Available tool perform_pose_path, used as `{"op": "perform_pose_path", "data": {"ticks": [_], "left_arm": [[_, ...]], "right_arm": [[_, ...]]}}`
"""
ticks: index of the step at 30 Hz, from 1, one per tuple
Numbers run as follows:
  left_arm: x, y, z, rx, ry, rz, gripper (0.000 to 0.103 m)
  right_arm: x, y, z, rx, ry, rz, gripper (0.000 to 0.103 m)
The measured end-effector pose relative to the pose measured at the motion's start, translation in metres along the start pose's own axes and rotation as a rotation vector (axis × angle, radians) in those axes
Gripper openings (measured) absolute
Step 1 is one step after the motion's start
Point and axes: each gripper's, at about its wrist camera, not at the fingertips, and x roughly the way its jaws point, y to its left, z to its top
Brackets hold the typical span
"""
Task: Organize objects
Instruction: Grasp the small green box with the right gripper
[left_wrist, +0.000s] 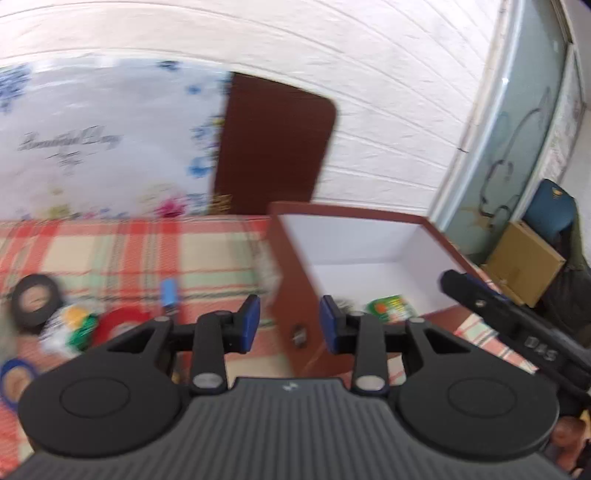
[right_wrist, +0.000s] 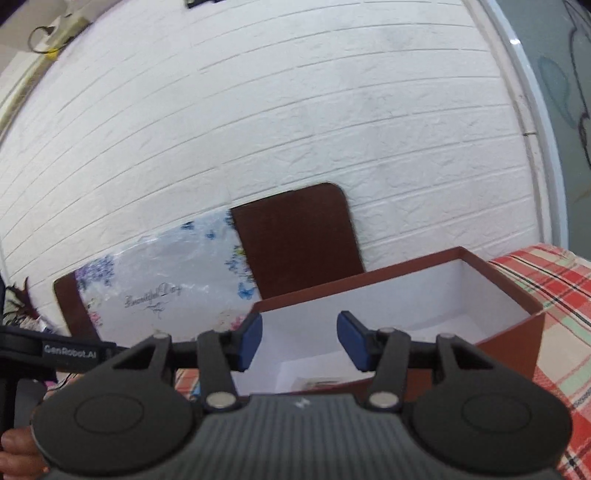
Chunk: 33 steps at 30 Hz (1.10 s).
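Brown box (left_wrist: 291, 280), white inside, open-topped, on the plaid-covered bench (left_wrist: 110, 247) near its far edge. A green packet (left_wrist: 392, 307) lies inside. Only the left wrist view shows tape rolls: black (left_wrist: 35, 300), red (left_wrist: 118, 323), blue (left_wrist: 14, 380). Left gripper (left_wrist: 290, 328) and right gripper (right_wrist: 299, 341): fingers spread, empty, touching nothing.

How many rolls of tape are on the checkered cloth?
3 show: a black roll at the far left, a red roll beside the left gripper's finger, a blue roll at the edge. The gripper may hide others.
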Motion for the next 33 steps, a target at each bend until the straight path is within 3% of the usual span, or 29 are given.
{"op": "perform_pose_path", "data": {"ticks": [3, 6, 13, 15, 17, 18, 19, 21, 22, 24, 28, 33], "left_arm": [[-0.016, 0.041, -0.022, -0.032, 0.047, 0.124, 0.038], [-0.031, 0.083, -0.046, -0.111, 0.094, 0.197, 0.038], [-0.062, 0.145, -0.076, -0.280, 0.098, 0.234, 0.038], [-0.066, 0.155, -0.078, -0.304, 0.084, 0.227, 0.038], [-0.068, 0.162, -0.079, -0.330, 0.078, 0.212, 0.038], [-0.069, 0.164, -0.081, -0.338, 0.076, 0.205, 0.038], [-0.069, 0.166, -0.082, -0.344, 0.077, 0.200, 0.039], [-0.069, 0.167, -0.083, -0.356, 0.079, 0.193, 0.041], [-0.069, 0.168, -0.083, -0.359, 0.079, 0.188, 0.041], [-0.070, 0.168, -0.084, -0.367, 0.079, 0.173, 0.041], [-0.062, 0.160, -0.083, -0.386, 0.106, 0.105, 0.041], [-0.042, 0.118, -0.088, -0.334, 0.211, -0.030, 0.041]], "right_arm": [[0.000, 0.035, -0.015, -0.087, 0.073, 0.099, 0.048], [0.019, 0.067, -0.042, -0.138, 0.191, 0.162, 0.048], [0.076, 0.121, -0.089, -0.199, 0.436, 0.282, 0.048], [0.088, 0.145, -0.098, -0.283, 0.454, 0.309, 0.056], [0.103, 0.165, -0.107, -0.344, 0.480, 0.332, 0.071], [0.111, 0.173, -0.112, -0.362, 0.485, 0.318, 0.085], [0.119, 0.181, -0.116, -0.385, 0.481, 0.297, 0.090], [0.134, 0.192, -0.124, -0.435, 0.479, 0.274, 0.084], [0.141, 0.194, -0.128, -0.452, 0.494, 0.271, 0.071], [0.143, 0.195, -0.132, -0.450, 0.507, 0.284, 0.065], [0.116, 0.193, -0.135, -0.464, 0.521, 0.272, 0.063], [0.054, 0.170, -0.144, -0.399, 0.509, 0.213, 0.064]]}}
